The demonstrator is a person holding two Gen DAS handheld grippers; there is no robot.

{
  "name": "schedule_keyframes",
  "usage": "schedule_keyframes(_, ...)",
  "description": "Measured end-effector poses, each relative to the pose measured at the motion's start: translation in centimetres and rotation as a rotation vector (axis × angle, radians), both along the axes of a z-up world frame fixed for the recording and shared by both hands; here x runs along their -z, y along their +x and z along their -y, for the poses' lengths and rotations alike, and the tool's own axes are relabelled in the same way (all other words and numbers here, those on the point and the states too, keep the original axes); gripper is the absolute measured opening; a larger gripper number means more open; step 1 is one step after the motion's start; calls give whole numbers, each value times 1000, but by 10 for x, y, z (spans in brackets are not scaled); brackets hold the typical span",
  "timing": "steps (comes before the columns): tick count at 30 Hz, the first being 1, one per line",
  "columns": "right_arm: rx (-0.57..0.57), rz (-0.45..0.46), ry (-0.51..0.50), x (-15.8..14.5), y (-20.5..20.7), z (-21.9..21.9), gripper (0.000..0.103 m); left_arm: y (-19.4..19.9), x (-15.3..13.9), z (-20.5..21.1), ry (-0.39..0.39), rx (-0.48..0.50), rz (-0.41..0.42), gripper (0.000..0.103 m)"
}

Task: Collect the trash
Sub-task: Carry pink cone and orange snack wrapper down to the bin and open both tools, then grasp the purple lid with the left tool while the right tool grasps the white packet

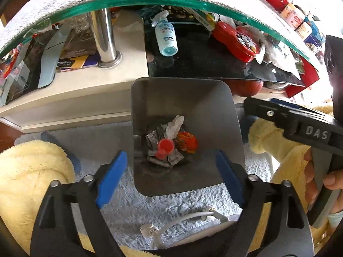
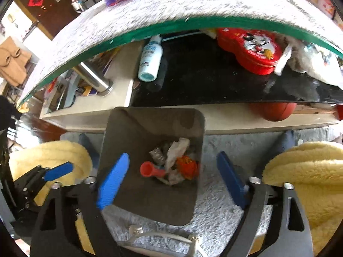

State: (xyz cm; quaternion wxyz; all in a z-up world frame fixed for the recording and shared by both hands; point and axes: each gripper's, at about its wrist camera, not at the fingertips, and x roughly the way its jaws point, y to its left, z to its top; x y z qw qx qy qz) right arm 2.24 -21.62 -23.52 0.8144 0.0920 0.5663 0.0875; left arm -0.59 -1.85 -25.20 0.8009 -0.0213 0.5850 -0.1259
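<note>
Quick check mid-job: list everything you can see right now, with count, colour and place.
square metal trash bin: one, grey, on the carpet below both grippers
red plastic cup-shaped piece: one, inside the bin
orange crumpled wrapper: one, inside the bin
white crumpled tissue: one, inside the bin
silver foil wrappers: several, bin bottom
white spray bottle: one, lying on the shelf under the glass tabletop
red heart-shaped tin: one, same shelf
fluffy cream slippers: two, flanking the bin
left gripper: blue pads, jaws open, empty
right gripper: blue pads, jaws open, empty

Both my wrist cams look steeply down, close above the same metal bin (image 1: 184, 132) (image 2: 150, 162).
</note>
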Motion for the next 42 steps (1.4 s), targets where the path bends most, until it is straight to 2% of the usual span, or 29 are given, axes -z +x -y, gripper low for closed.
schedule_keyframes(2,14,6,6,-5,2,5,93,1,-5,-2,4,-5,9,91)
schedule_keyframes(7,57,63,39,-35,11,22,93,7,-28,-8,4,-16,62,95)
schedule_keyframes(15,68,180,33,-88,33,37,93,24,-74,-17,-7,-26,151,95)
schedule_keyframes(19,58,212,6,-103,50,39,93,40,-93,-18,-1,-20,191,95)
schedule_keyframes(26,47,244,-24,-113,81,41,93,75,-113,-15,6,-12,233,95)
schedule_keyframes(35,58,250,32,-114,140,41,93,131,-124,-4,24,10,253,95)
schedule_keyframes(42,27,251,-11,-110,179,29,92,167,-129,3,32,21,270,95)
